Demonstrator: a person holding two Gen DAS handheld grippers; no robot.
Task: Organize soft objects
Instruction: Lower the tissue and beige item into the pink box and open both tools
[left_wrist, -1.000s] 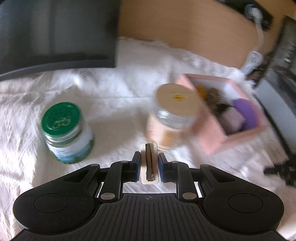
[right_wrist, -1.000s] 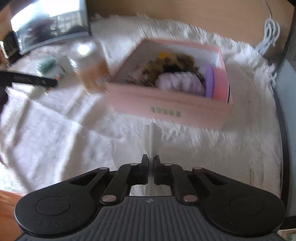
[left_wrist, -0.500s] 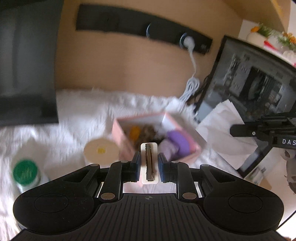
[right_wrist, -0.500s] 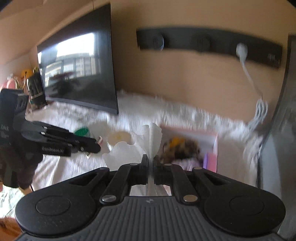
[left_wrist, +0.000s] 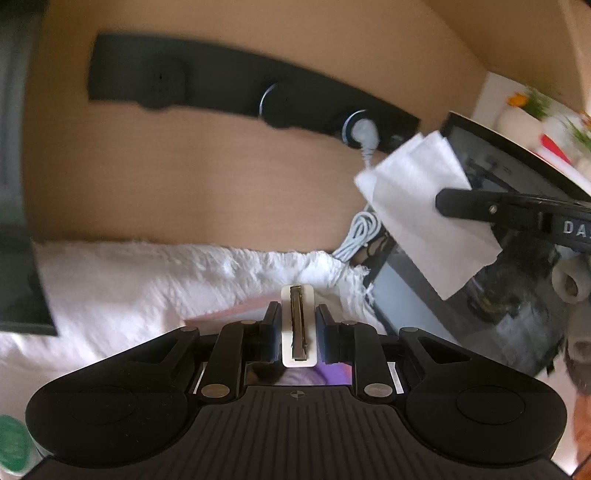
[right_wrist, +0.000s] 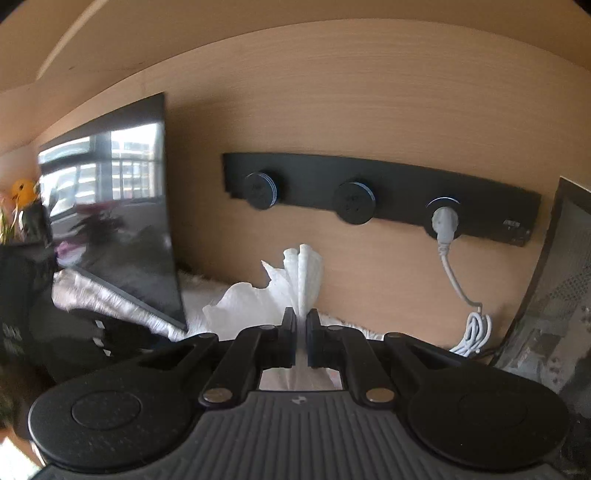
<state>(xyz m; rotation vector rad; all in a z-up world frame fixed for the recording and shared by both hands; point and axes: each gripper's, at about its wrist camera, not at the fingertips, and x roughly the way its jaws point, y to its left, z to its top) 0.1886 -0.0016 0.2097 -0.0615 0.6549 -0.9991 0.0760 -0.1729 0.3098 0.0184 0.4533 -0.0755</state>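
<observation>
My left gripper (left_wrist: 297, 321) is shut on a small white clip-like piece (left_wrist: 297, 328) with a dark slot, held upright above the white fluffy cloth (left_wrist: 166, 280). A pink box edge (left_wrist: 236, 312) and something purple (left_wrist: 314, 374) show just behind and under the fingers. My right gripper (right_wrist: 301, 332) is shut on a white tissue (right_wrist: 280, 291), raised high in front of the wooden wall. The same tissue (left_wrist: 424, 206) and the right gripper's finger (left_wrist: 480, 205) show at the right of the left wrist view.
A black socket strip (right_wrist: 388, 195) with a white plug and coiled cable (right_wrist: 476, 332) is on the wooden wall. A dark monitor (right_wrist: 122, 206) stands left, another screen (left_wrist: 517, 173) right. A green-lidded jar (left_wrist: 13, 443) peeks in at the lower left.
Both grippers have risen and tilted up from the table toward the wall. The pink box and jars have dropped almost out of view. The right gripper lifted the tissue.
</observation>
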